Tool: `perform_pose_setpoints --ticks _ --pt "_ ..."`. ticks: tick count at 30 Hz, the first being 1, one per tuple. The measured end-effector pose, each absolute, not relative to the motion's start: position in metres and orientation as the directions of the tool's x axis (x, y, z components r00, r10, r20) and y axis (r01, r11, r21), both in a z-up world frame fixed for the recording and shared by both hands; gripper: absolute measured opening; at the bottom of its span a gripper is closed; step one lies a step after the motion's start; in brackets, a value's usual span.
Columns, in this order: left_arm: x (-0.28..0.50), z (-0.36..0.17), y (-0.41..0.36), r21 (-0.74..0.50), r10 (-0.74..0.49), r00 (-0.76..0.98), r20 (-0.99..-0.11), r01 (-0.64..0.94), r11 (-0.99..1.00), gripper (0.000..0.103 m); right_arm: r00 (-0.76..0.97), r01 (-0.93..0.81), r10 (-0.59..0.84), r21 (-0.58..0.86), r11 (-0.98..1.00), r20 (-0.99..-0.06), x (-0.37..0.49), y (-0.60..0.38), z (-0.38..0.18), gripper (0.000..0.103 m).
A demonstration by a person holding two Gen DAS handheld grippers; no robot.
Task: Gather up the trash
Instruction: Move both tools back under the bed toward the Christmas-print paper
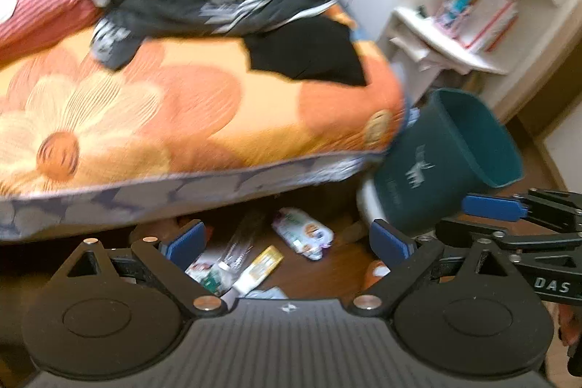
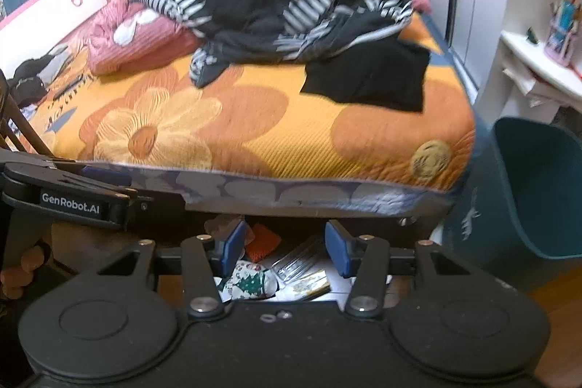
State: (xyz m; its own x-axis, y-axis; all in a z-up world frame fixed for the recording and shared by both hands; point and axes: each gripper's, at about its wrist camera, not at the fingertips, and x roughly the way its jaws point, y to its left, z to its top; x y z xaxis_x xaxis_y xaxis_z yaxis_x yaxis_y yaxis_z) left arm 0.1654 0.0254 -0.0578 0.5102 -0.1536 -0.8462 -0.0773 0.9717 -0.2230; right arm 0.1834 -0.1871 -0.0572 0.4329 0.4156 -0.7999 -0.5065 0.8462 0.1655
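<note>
Left gripper (image 1: 287, 242): jaws wide apart, nothing held, above the wrappers.
Right gripper (image 2: 282, 248): jaws apart, empty.
Wrappers (image 1: 254, 264): on floor by bed edge, below both grippers.
Bin (image 1: 447, 162): right of wrappers.

Both grippers tilt downward, side by side: the left gripper (image 1: 287, 242) gapes wide, the right gripper (image 2: 282, 248) stands narrower, nothing held between either's jaws
</note>
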Motion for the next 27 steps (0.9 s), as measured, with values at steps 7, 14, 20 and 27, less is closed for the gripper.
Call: perform_pose_setpoints --ticks 7,14,20,27 --pt "0.179 -0.135 0.049 -0.179 -0.111 0.409 -0.906 -0.133 0.975 0.097 0.358 -0.469 0.389 0.197 0.861 -0.849 0.208 -0.175 -0.13 0.049" --pt "0.2 -0.215 0.059 -0.119 -0.079 0.286 -0.955 -0.125 0.985 0.097 0.276 -0.36 0.324 0.215 0.908 -0.905 0.24 -0.173 -0.211 0.049" --pt "0.222 -0.274 0.072 -0.042 -0.046 0.197 -0.979 0.023 0.999 0.097 0.169 -0.43 0.3 0.204 0.88 -0.939 0.252 -0.156 -0.276 0.049" --pt "0.241 -0.35 0.086 -0.026 -0.038 0.096 -0.995 0.121 0.992 0.097 0.021 -0.59 0.213 0.159 0.792 -0.977 0.245 -0.131 -0.358 0.049"
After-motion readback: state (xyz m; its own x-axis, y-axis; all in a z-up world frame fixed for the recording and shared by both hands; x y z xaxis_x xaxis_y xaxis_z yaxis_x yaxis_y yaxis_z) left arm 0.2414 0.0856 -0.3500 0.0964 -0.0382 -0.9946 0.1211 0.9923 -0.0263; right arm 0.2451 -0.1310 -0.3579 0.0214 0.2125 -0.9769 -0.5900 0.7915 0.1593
